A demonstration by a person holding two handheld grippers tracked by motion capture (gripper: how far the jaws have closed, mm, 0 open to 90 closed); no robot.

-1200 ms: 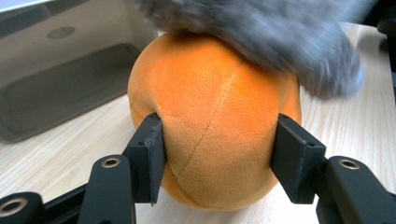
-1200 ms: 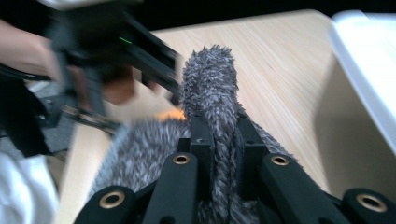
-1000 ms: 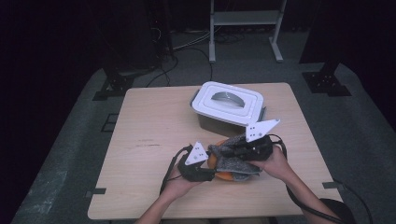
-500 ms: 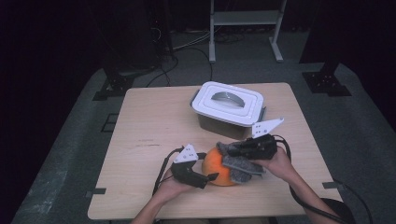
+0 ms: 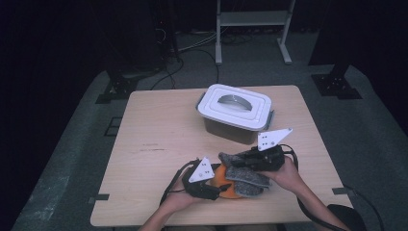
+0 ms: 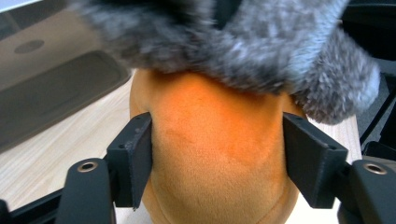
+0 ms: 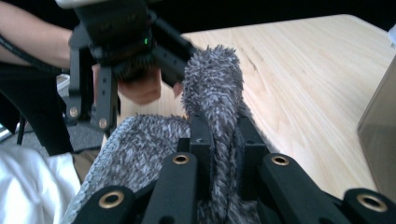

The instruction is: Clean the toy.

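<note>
An orange plush toy (image 5: pixel 225 179) lies near the table's front edge under a grey fuzzy cloth (image 5: pixel 248 176). My left gripper (image 5: pixel 219 188) comes at it from the left. In the left gripper view its jaws have just been closing, and both pads (image 6: pixel 135 158) press the sides of the orange plush (image 6: pixel 215 154), with the grey fuzz (image 6: pixel 243 42) hanging over the top. My right gripper (image 5: pixel 232 161) lies to the right, shut on a fold of the grey cloth (image 7: pixel 212 79) that stands up between its jaws (image 7: pixel 219 135). The left gripper (image 7: pixel 121 51) shows beyond that fold.
A white lidded plastic box (image 5: pixel 235 106) with a handle stands behind the toy at the table's middle back, close to my right gripper. The wooden table (image 5: pixel 154 139) has bare room at the left. A dark floor with stands and cables surrounds it.
The left gripper opened and came back in around the orange plush. The grey cloth shifted and now lies across the toy's right side. The right hand stayed about where it was.
</note>
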